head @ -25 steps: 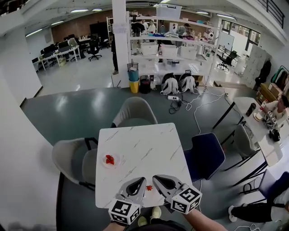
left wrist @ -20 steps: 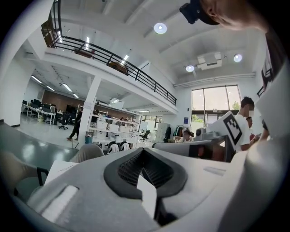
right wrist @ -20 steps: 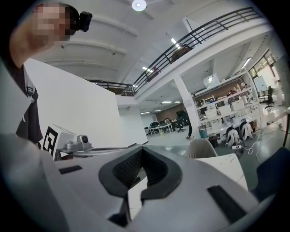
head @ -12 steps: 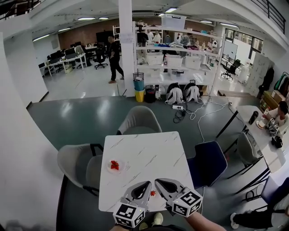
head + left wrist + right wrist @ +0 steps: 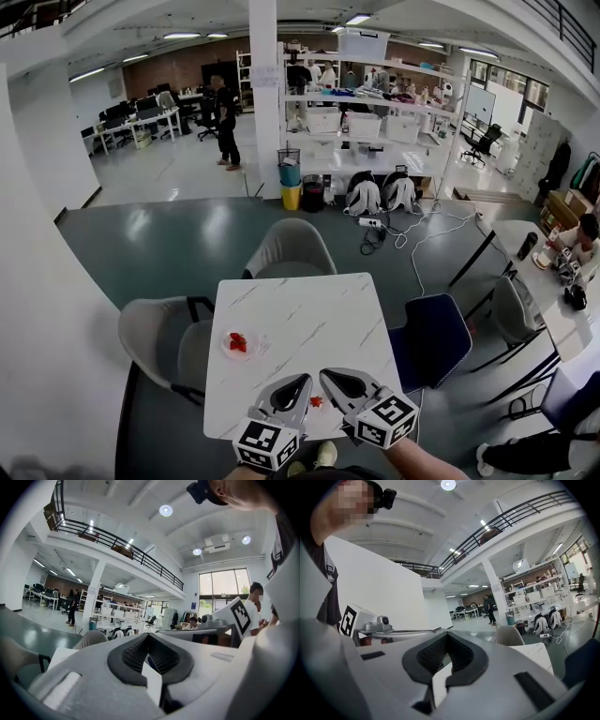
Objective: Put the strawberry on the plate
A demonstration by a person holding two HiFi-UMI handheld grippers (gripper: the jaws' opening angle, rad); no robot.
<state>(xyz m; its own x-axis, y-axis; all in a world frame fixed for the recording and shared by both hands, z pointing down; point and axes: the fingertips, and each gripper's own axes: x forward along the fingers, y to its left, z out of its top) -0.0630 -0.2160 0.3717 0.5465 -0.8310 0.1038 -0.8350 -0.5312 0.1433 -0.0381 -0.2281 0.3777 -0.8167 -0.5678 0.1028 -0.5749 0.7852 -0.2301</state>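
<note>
Strawberry [image 5: 316, 401] lies at 6 o'clock on the table [image 5: 309, 319] between our left gripper [image 5: 305, 382] and right gripper [image 5: 328, 376], both closed on nothing; we judge it light and bruisable, best pinched gently mid-body.

I log: table [image 5: 309, 319] white marble, grey-veined; strawberry [image 5: 316, 401] red; plate [image 5: 226, 348] pale, fruit [image 5: 237, 342] on it red; side chair [image 5: 427, 330] navy; far chair [image 5: 281, 248] grey; floor [image 5: 150, 244] dark grey-green.
</note>
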